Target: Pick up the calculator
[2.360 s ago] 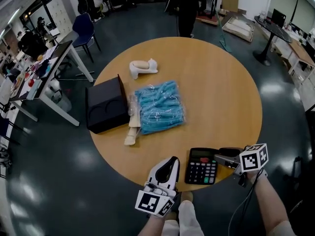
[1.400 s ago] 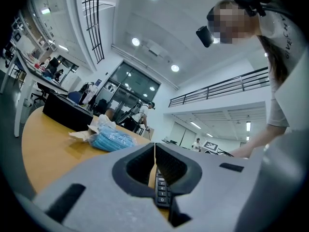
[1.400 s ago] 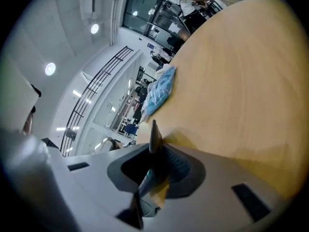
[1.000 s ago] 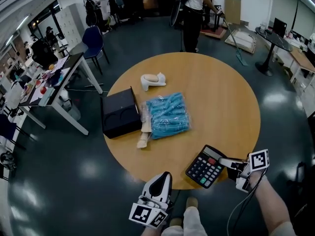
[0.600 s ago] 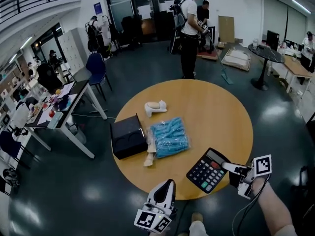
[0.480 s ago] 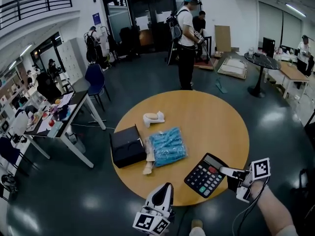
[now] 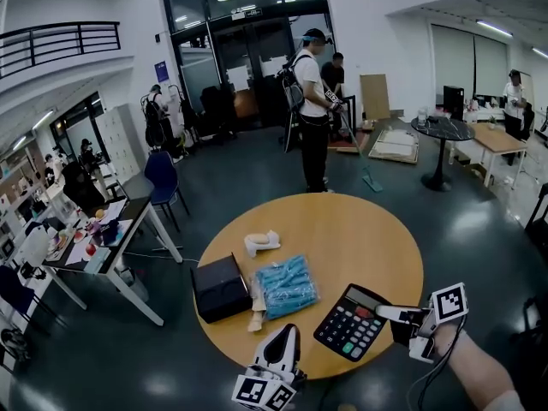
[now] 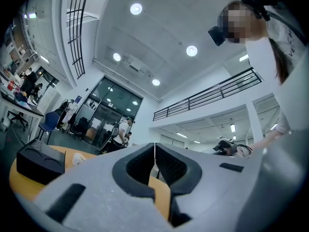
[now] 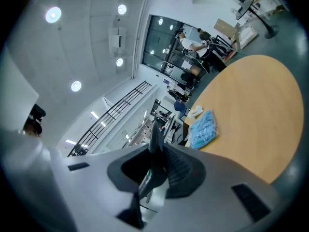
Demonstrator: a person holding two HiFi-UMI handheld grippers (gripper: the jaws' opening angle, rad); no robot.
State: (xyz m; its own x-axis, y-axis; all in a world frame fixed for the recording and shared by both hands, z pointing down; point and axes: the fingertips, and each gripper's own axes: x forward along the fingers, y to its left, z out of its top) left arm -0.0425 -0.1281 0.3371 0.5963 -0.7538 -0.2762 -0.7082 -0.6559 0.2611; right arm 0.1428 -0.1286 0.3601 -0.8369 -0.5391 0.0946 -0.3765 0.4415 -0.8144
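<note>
The black calculator [image 7: 351, 333], with grey keys and a few coloured ones, hangs tilted in the air over the near edge of the round wooden table [image 7: 360, 229]. My right gripper [image 7: 390, 313] is shut on its right edge. In the right gripper view the calculator [image 9: 153, 144] shows edge-on, pinched between the jaws of the right gripper [image 9: 157, 153]. My left gripper [image 7: 287, 332] hovers at the table's near edge, left of the calculator. Its jaws are shut with nothing between them, and in the left gripper view they meet along a thin line at the left gripper [image 8: 154, 151].
On the table lie a black box [image 7: 221, 286], a blue plastic-wrapped packet [image 7: 287, 285] and a white object [image 7: 261, 242]. A person with a backpack [image 7: 312, 101] stands beyond the table. A desk [image 7: 103, 238] and a blue chair [image 7: 163, 178] stand at the left.
The calculator lay flat on the table with my right gripper at its right edge; it now hangs tilted, off the table. Both grippers have risen, and the head view has tilted up.
</note>
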